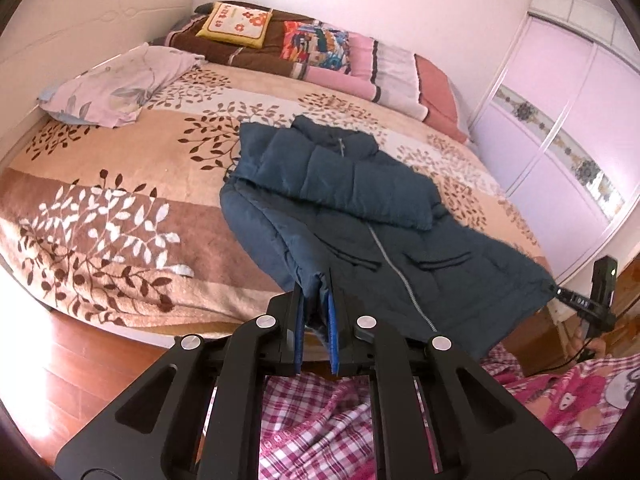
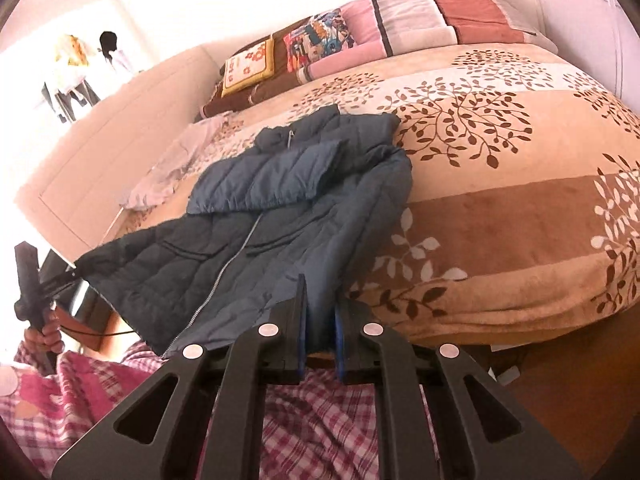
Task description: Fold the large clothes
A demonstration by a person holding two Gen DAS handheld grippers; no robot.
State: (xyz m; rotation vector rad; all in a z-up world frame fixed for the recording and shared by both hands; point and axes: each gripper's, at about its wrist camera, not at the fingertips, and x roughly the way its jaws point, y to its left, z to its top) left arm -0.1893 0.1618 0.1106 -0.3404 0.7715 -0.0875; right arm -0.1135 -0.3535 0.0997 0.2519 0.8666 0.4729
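Nearest in the left wrist view, the left gripper (image 1: 318,320) has its fingers nearly shut, with one bottom corner of the blue padded jacket (image 1: 360,208) between the blue pads. In the right wrist view the right gripper (image 2: 320,320) is the same, narrowed onto the other hem corner of the jacket (image 2: 280,208). Pinching both corners at once keeps the hem stretched taut and level between the hands, lifted off the near edge of the bed (image 1: 120,216), which probably sets up carrying the lower half over the upper half.

The jacket lies front up, zipper (image 1: 400,272) showing, and a sleeve (image 1: 352,184) is laid crosswise over the chest, likely tucked in so the fold stays compact. Its long axis runs from the hem at 6 o'clock to the collar (image 1: 332,136) at 12 o'clock, so it points away from the person toward the far pillows.

Beyond it, a pale floral pillowcase (image 1: 116,88) lies at 10 o'clock and a yellow cushion (image 1: 238,24) sits on folded quilts at 12 o'clock.
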